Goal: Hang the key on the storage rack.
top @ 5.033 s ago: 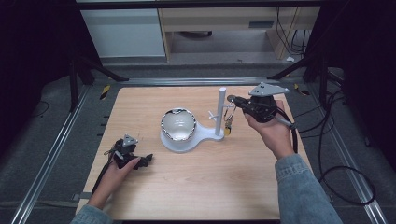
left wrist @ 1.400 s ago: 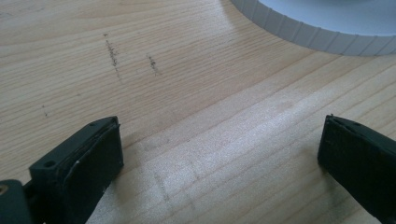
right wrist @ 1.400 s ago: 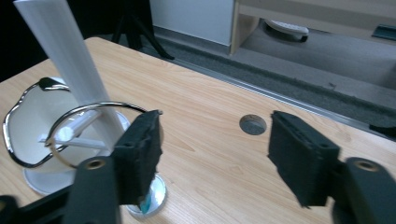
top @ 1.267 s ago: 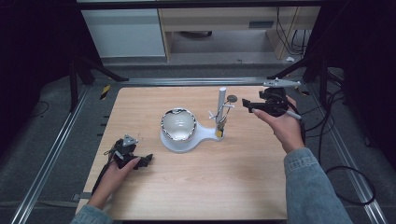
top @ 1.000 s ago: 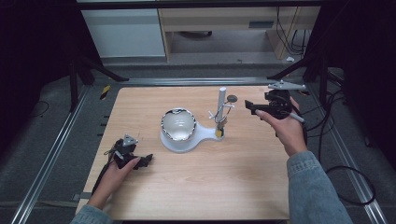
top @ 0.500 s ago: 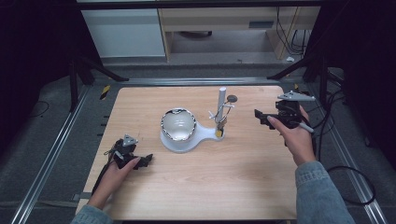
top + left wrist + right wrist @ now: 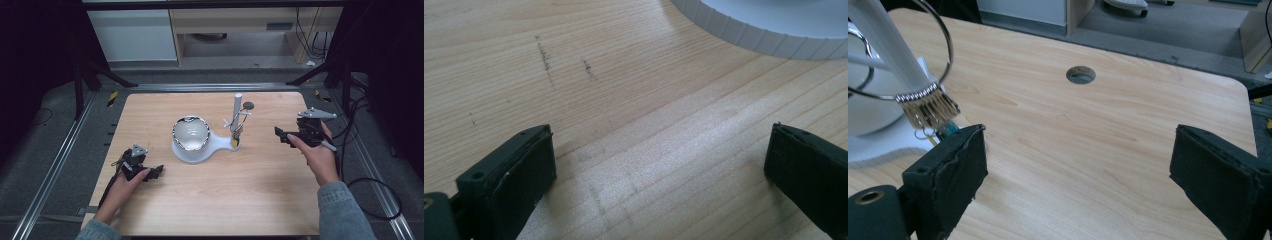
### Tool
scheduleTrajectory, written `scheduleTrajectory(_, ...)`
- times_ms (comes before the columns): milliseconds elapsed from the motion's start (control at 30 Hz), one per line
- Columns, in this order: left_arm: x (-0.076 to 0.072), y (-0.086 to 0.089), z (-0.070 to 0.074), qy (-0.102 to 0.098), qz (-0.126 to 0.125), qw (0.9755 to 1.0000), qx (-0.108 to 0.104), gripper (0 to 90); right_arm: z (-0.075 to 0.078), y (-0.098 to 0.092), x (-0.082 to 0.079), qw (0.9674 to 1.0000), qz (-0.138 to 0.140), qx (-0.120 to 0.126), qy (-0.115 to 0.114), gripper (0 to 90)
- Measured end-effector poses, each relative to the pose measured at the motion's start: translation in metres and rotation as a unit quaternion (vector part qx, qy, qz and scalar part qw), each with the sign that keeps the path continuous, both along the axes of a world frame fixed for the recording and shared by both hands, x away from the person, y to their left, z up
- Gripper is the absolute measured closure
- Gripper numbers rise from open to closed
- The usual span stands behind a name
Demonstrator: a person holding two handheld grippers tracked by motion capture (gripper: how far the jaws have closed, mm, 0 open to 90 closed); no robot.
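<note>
Grippers [image 7: 282, 135] [image 7: 156, 172] (two), one white stand [image 7: 200, 150]

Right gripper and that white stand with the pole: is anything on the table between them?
No. In the high view, bare wood lies between the right gripper and the stand. The right gripper view shows plain table between its open jaws.

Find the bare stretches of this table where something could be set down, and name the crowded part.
Free: the near strip of the table between the two forearms, the far left corner behind the left gripper, and the gap between the post and the right gripper. Crowded: the middle, with the white stand, its bowl and hanging jewellery.
</note>
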State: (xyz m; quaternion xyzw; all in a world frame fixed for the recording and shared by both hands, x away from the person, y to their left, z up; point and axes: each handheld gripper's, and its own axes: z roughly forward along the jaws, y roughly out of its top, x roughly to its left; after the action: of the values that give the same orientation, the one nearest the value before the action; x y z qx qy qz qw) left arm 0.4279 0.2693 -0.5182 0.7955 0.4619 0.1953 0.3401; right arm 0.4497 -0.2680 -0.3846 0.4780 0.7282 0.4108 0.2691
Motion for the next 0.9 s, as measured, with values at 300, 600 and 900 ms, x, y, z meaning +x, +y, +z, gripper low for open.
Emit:
scheduleTrajectory(300,0.000,0.000,0.000,0.000,0.000,1.0000,0.000,0.0,-0.026,-0.002,-0.009,0.9996,0.003,-0.014,0.025,8.0)
scheduleTrajectory(600,0.000,0.000,0.000,0.000,0.000,1.0000,0.000,0.0,-0.049,-0.004,-0.017,0.9986,0.002,-0.023,0.047,8.7)
scheduleTrajectory(900,0.000,0.000,0.000,0.000,0.001,1.0000,0.000,0.0,-0.072,-0.001,-0.021,0.9962,0.011,-0.033,0.079,10.1)
